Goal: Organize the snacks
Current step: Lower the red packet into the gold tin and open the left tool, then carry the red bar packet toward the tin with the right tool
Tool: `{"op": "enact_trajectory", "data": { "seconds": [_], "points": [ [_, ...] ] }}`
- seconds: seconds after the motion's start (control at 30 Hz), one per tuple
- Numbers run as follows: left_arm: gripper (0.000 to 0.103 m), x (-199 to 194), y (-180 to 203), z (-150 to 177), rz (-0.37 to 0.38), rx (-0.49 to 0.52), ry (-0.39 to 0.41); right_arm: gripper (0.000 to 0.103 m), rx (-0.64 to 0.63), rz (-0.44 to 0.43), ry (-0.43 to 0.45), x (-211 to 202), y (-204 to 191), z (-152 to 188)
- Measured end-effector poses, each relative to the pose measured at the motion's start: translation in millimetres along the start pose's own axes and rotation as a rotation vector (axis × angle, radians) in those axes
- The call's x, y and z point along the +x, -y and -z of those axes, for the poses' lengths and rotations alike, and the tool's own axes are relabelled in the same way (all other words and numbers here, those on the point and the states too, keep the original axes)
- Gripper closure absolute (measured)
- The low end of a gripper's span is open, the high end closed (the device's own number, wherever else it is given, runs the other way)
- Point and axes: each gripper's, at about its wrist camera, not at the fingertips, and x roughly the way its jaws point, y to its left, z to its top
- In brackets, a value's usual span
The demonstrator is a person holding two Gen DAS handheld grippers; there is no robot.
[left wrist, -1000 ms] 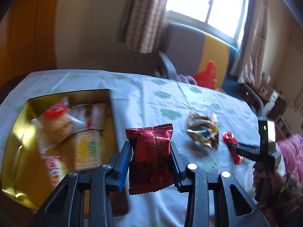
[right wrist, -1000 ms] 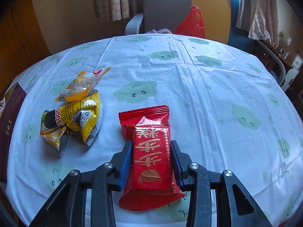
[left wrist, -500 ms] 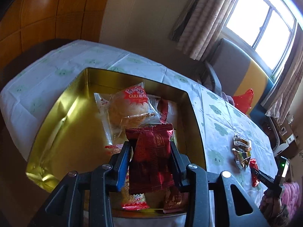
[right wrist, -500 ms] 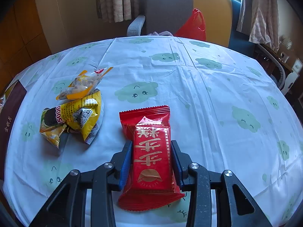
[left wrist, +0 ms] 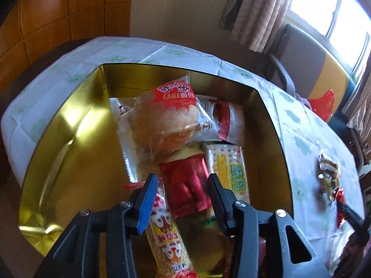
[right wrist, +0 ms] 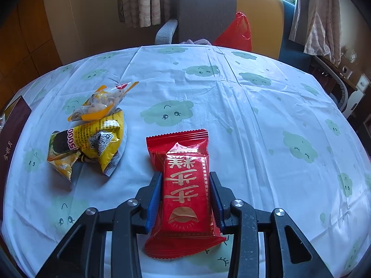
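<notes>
In the left wrist view my left gripper (left wrist: 182,191) is open above the gold tin (left wrist: 69,125). A dark red snack packet (left wrist: 189,185) lies loose between the jaws, on top of the other snacks in the tin. The tin also holds a cake bun packet (left wrist: 169,118), a cracker packet (left wrist: 228,169) and a yellow-red stick packet (left wrist: 165,238). In the right wrist view my right gripper (right wrist: 185,193) is shut on a bright red snack packet (right wrist: 185,192) just over the tablecloth. Two yellow snack bags (right wrist: 92,136) lie to its left.
The table wears a white cloth with green cloud faces (right wrist: 255,106). A grey-and-yellow chair (right wrist: 220,16) with a red plastic bag (right wrist: 236,32) stands behind the table. The tin's dark side (right wrist: 10,136) shows at the left edge. Loose snacks (left wrist: 329,178) lie right of the tin.
My left gripper has opened and the dark red packet has dropped from it into the tin. The left gripper came lower over the tin. The right gripper has hardly moved.
</notes>
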Motion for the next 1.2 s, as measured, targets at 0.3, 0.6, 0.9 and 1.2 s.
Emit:
{"op": "enact_trajectory", "data": {
  "seconds": [0.3,0.6,0.9,1.2],
  "points": [
    [0.058,-27.9,6.6,17.1,-0.105,0.026,0.072,0.063,0.002,0.008,0.008,-1.2,-0.3,1.1],
    [0.058,-57.5,13.7,22.5,-0.132,0.070,0.132,0.063,-0.003,0.017,0.013,-1.4,-1.4,1.3],
    [0.058,-71.4,22.0,30.3,-0.134,0.104,0.158,0.063,-0.001,0.022,0.006,-1.4,-2.1,0.2],
    [0.058,-78.2,24.2,34.1,-0.127,0.114,0.177,0.064,0.006,0.011,-0.017,-4.0,-2.7,2.1]
  ]
}}
